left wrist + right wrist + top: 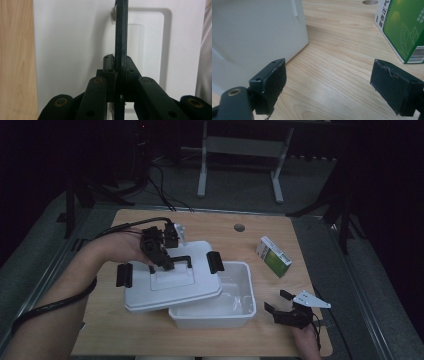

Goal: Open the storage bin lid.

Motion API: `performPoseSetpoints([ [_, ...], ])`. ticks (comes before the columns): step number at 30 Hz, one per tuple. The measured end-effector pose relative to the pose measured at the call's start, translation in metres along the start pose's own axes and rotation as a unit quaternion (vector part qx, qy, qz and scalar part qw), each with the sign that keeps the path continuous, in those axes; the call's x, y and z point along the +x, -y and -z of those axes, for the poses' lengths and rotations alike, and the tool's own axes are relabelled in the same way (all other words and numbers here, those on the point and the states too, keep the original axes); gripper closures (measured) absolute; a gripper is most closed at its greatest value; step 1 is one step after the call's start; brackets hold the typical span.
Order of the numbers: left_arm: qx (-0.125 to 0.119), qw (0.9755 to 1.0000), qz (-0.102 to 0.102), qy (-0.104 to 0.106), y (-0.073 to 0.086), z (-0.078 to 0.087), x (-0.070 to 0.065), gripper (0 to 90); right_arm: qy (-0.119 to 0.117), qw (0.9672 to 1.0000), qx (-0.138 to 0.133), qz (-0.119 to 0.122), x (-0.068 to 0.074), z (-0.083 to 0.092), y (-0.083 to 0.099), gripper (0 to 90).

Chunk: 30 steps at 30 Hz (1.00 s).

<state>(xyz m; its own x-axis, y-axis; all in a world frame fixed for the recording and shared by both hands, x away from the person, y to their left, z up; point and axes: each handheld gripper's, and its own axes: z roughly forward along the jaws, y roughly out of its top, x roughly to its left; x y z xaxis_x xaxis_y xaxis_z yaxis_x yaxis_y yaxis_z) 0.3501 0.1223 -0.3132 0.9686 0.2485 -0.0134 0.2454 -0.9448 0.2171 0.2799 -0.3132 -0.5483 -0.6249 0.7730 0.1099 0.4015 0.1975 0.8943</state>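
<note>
A white plastic box (235, 312) stands on the wooden table, its lid (165, 285) lying askew over the box's left part and leaving the right part uncovered. The lid has a black handle (177, 261) and black side clips (215, 262). My left gripper (165, 262) is shut on that handle (121, 37), seen edge-on between the jaws above the white lid (75, 50). My right gripper (281, 306) stands open near the table's front right, beside the box wall (257, 35), nothing between its pads (273, 82). A green and white carton (274, 256) lies right of the box.
The wooden table (280, 340) has a round hole (239, 227) near its back edge. Bare wood runs between the box and the carton (404, 30). A cable (60, 302) trails from the left forearm. Desk legs and cables stand on the floor behind.
</note>
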Motion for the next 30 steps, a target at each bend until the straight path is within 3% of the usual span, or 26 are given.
performPoseSetpoints([
  [12,-0.004,0.9988,0.049,-0.006,0.061,-0.002,0.007,84.0,0.003,1.0,0.004,0.0,0.001,-0.001,0.0,13.0],
  [18,-0.002,0.9971,0.074,-0.021,0.087,0.001,0.01,84.0,0.005,1.0,0.007,0.0,0.001,-0.002,0.0,13.0],
  [27,-0.034,0.9928,0.113,-0.023,0.128,0.008,0.012,84.0,0.005,1.0,0.006,0.0,0.0,-0.002,0.0,13.0],
  [30,-0.035,0.9923,0.116,-0.023,0.138,0.007,0.012,84.0,0.006,1.0,0.006,0.0,0.0,-0.002,0.0,13.0],
])
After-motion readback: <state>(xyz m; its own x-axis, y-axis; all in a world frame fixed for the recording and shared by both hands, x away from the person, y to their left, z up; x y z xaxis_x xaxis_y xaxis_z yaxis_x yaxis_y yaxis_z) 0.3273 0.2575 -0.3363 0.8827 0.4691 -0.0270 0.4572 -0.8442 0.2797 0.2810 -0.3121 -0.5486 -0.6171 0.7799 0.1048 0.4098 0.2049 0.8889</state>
